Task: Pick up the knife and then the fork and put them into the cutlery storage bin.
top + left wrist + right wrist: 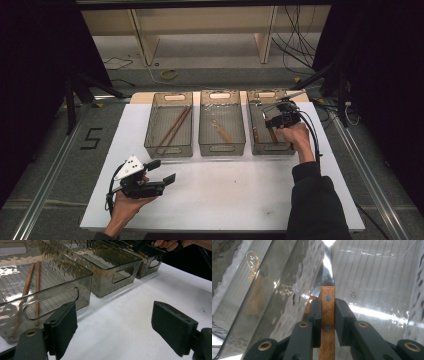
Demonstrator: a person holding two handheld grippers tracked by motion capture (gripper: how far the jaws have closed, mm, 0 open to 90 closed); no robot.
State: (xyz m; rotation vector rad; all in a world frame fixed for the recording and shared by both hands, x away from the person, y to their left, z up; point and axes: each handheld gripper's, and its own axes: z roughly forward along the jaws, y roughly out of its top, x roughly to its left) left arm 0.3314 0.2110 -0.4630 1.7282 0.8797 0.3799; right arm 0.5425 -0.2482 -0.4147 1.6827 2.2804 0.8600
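Note:
Three smoky clear bins stand in a row at the back of the white table [225, 190]. Over the right bin [260, 149], my right gripper [275, 121] is shut on a wooden-handled knife [327, 315], jaws clamped on the riveted handle, blade [326, 277] pointing down into the bin. Beside it, a second brown handle [309, 305] peeks out behind the left finger. My left gripper [165, 170] is held low over the table's front left, open with nothing between its pads [62, 325].
The left bin [168, 149] holds two brown chopsticks [37, 287]. A wooden-handled utensil [222, 132] lies in the middle bin [222, 148]. Cables and shelf legs sit on the floor beyond the table.

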